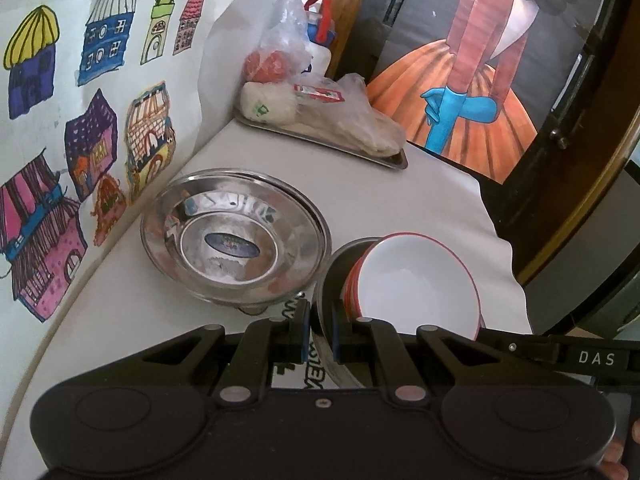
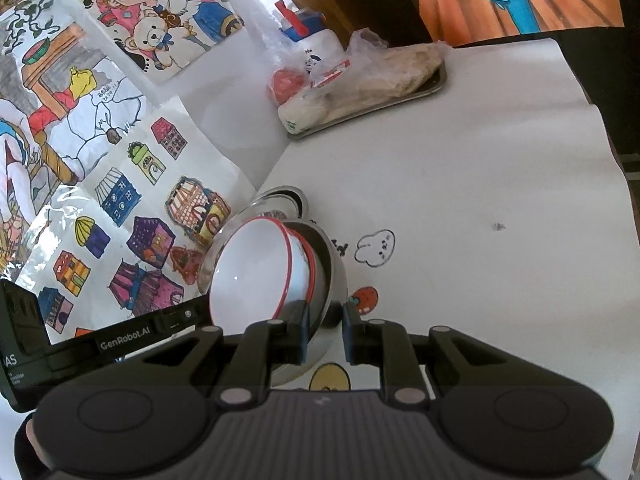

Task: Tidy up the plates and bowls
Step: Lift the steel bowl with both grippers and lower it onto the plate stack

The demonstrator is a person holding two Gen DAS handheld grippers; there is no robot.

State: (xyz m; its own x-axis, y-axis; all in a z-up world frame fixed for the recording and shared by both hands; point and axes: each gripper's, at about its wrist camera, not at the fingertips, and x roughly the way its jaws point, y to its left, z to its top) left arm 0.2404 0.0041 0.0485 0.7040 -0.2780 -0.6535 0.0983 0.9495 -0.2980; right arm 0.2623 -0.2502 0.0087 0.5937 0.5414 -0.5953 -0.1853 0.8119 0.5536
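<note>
White paper-covered table (image 2: 460, 184), drawings (image 1: 100, 92) behind.

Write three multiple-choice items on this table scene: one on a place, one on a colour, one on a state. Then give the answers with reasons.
1. Where do the white bowls sit?
A. Inside a steel bowl
B. On the metal tray
C. On the bare table

2. What colour are the white bowls' rims?
A. Blue
B. Red
C. Green

3. What are the left gripper fingers doing?
A. Standing wide open over the table
B. Clamping the tray's edge
C. Clamping the steel bowl's rim

Answers: 1 A, they nest tilted in the steel bowl. 2 B, a red line edges each rim. 3 C, the steel bowl's wall runs between the closed fingers.
</note>
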